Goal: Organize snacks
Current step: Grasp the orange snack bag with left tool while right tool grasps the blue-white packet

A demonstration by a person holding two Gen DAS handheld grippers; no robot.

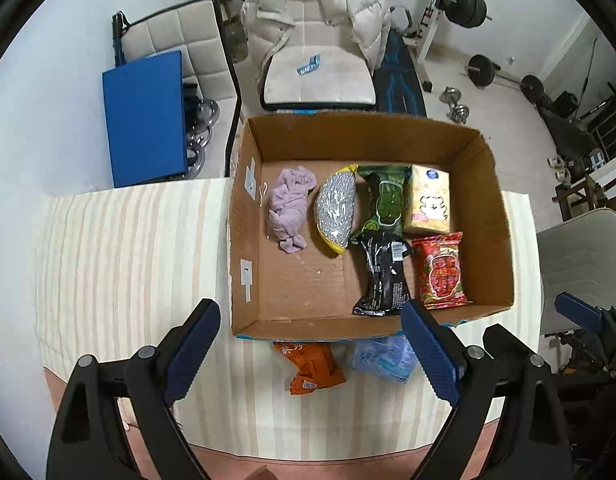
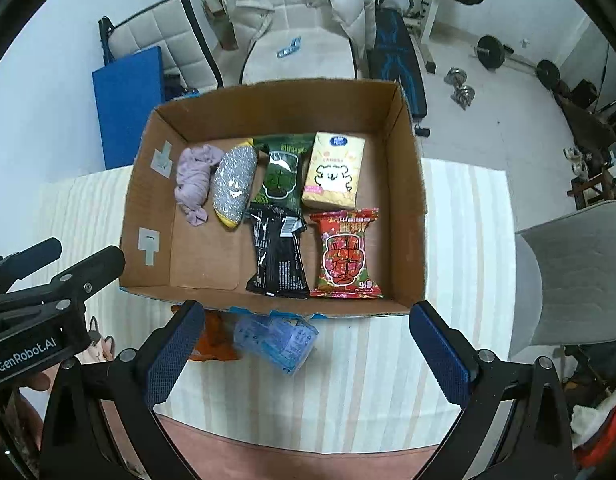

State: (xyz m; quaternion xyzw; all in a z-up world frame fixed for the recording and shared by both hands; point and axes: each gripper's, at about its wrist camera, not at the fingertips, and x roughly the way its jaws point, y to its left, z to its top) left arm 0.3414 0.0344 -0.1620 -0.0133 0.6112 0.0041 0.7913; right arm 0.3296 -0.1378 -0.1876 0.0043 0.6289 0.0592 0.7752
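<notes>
Striped cream cloth covers the tabletop (image 1: pixel 128 240) beneath you, with gym gear, weights and a jacket-draped chair (image 1: pixel 315 40) behind it. Your left gripper (image 1: pixel 308 348) hangs over the near edge with its jaws spread wide and nothing between them. Ahead of it sits the open cardboard box (image 1: pixel 483 168), its long axis running left to right.

Reading across the box floor from the left: a crumpled lilac cloth (image 1: pixel 288 208) lies with its length running away from you; just beside it a silver-speckled packet with yellow ends (image 1: pixel 335 208) lies the same way, tilted slightly. Next comes a green snack pack (image 1: pixel 385 200), also lengthwise front to back, and touching its near end a black snack pack (image 1: pixel 383 276) that points toward the box's front wall. At the right stands a yellow tissue pack (image 1: pixel 425 200) by the far side, with a red snack pack (image 1: pixel 441 272) in front of it, long axis front to back.

Outside the box, against its front wall, an orange snack pack (image 1: pixel 311 368) and a pale blue pack (image 1: pixel 383 356) lie on the cloth. Your right gripper (image 2: pixel 308 352) hovers above these two, jaws fully apart and empty.
</notes>
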